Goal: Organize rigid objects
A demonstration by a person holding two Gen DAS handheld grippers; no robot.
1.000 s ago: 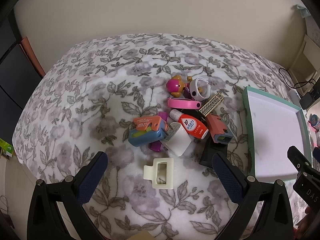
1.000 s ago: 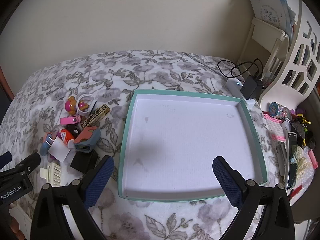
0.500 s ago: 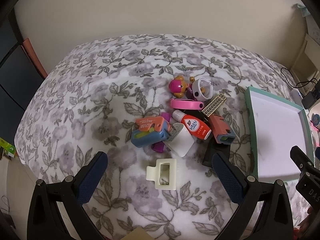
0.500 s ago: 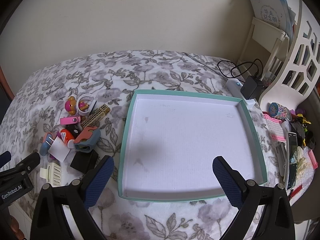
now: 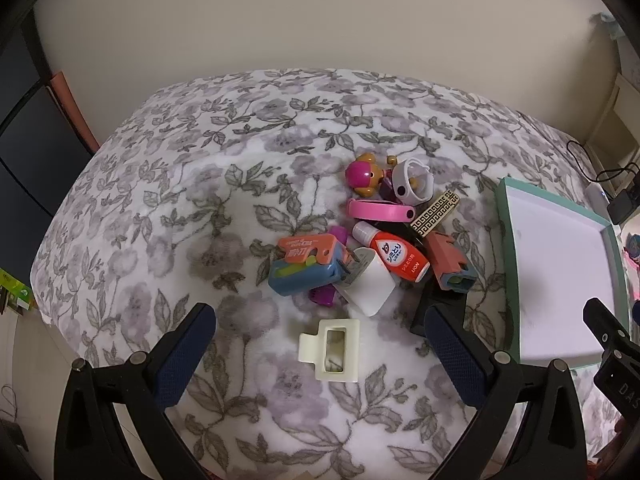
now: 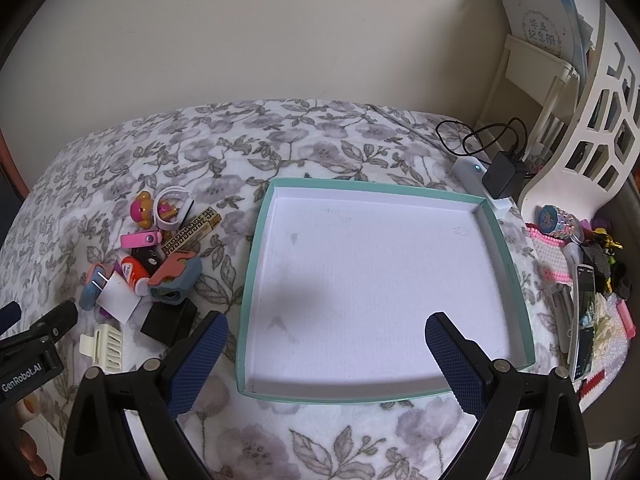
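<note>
Nothing looks sorted yet: the tray (image 6: pixel 502 248) lies empty on the bed (image 5: pixel 192 184), and every item sits in a heap (image 5: pixel 372 248) just beside its left edge. The heap is small hard things: a bottle (image 5: pixel 394 256), a pink band (image 5: pixel 380 210), a toy (image 5: pixel 362 174); a cream clip (image 5: pixel 334 350) lies nearest. Both the left hand-held gripper (image 5: pixel 320 344) and the right hand-held gripper (image 6: pixel 326 354) hover with jaws apart, holding nothing.

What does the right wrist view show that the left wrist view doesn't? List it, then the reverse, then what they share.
Right wrist only: the whole teal tray, nothing in it, and the black charger beyond it.
Left wrist only: the purple comb under the pile.
Both: the cream hair clip, the pink strap, the red bottle, and open jaws on each gripper.
</note>
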